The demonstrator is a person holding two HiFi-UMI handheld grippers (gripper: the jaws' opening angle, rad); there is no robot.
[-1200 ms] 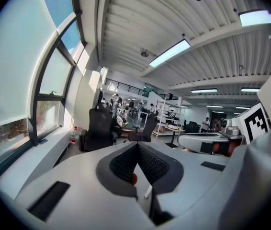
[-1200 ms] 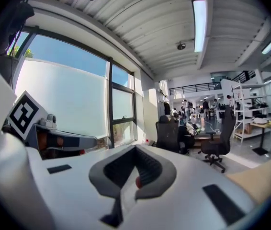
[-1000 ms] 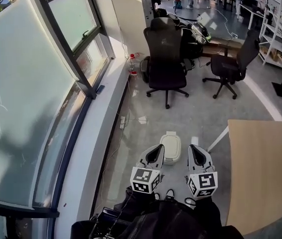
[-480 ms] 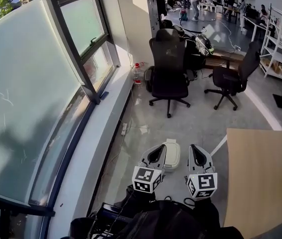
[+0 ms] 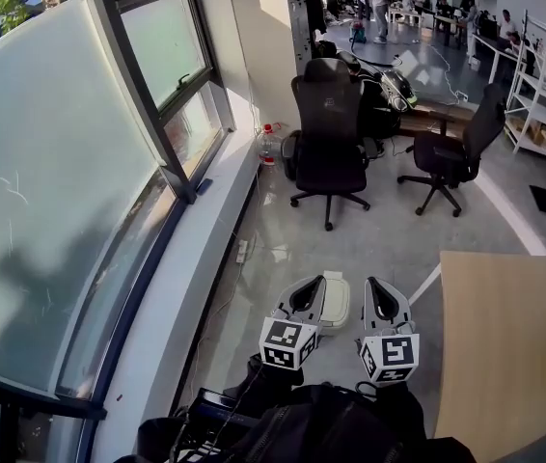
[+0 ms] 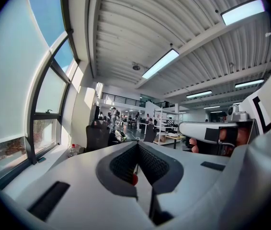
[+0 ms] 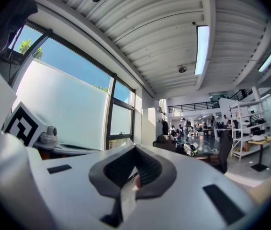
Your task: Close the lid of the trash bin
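While a tall frosted window (image 5: 51,191) fills the left side, a grey polished floor (image 5: 389,230) spreads ahead, with a light wooden table (image 5: 505,345) at the right. Farther off stand a high-backed black office chair (image 5: 329,128) and a lower one (image 5: 451,143). Well apart from both, the white trash bin (image 5: 339,309) sits on the floor, its lid (image 5: 338,287) lying flat and closed. The left gripper (image 5: 304,295) overlaps the bin's left edge in the head view, while the right gripper (image 5: 379,299) hangs just beside its right. Both point level, jaws pressed together on nothing.
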